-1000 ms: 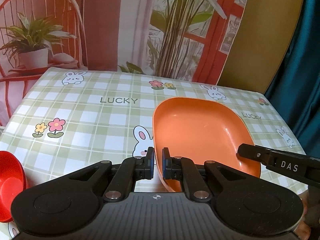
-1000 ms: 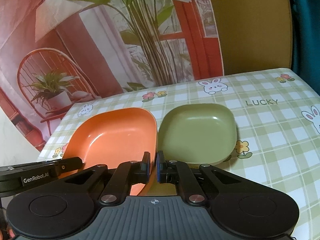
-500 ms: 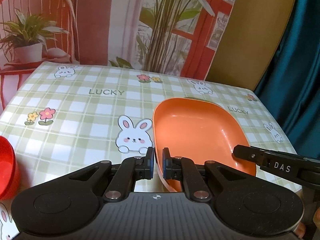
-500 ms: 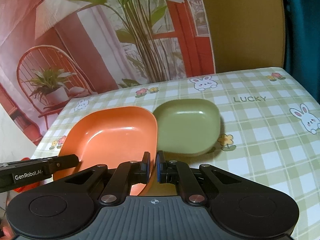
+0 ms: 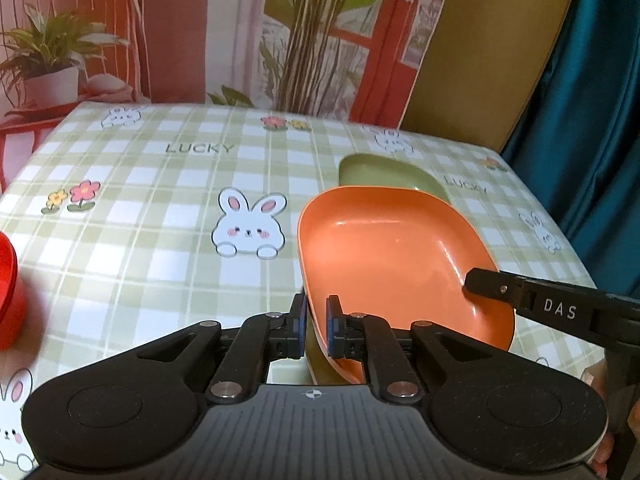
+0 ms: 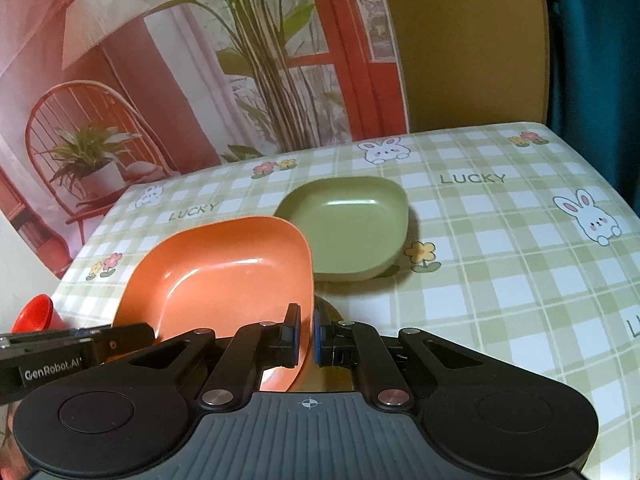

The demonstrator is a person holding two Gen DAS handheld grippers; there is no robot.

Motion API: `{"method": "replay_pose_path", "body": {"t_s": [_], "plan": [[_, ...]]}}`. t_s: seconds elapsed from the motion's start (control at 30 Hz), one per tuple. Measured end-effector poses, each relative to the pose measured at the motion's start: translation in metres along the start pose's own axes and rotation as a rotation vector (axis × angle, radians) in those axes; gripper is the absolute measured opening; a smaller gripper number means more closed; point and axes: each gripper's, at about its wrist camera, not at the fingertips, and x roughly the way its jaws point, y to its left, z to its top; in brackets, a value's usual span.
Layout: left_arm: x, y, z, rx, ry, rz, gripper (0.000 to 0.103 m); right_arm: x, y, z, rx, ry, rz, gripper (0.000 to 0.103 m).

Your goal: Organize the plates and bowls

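An orange square plate [image 5: 392, 256] hangs above the checked tablecloth, held from both sides. My left gripper [image 5: 313, 330] is shut on its near left rim. My right gripper [image 6: 306, 334] is shut on its near right rim, and the same orange plate [image 6: 224, 276] fills the lower left of the right wrist view. A green square plate [image 6: 348, 228] lies flat on the cloth just beyond the orange one. In the left wrist view only the far part of the green plate [image 5: 384, 172] shows behind the orange rim. The right gripper's finger [image 5: 532, 300] crosses the lower right there.
A red bowl [image 5: 8, 272] stands at the table's left edge, also visible as the red bowl [image 6: 38, 314] in the right wrist view. The tablecloth [image 5: 160, 208] ends at a printed backdrop behind and a teal curtain [image 5: 592, 120] on the right.
Both grippers have drawn back toward me with the orange plate. The green plate now looks farther off and has come into sight behind the orange rim in the left wrist view.
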Motion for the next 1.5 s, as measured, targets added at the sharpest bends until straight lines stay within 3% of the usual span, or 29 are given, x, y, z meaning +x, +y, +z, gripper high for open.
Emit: {"method": "replay_pose_path", "body": {"t_s": [1.5], "plan": [[0.019, 0.001, -0.019, -0.028, 0.075, -0.008, 0.013, 0.017, -0.012, -0.022, -0.036, 0.061, -0.026, 0.006]]}}
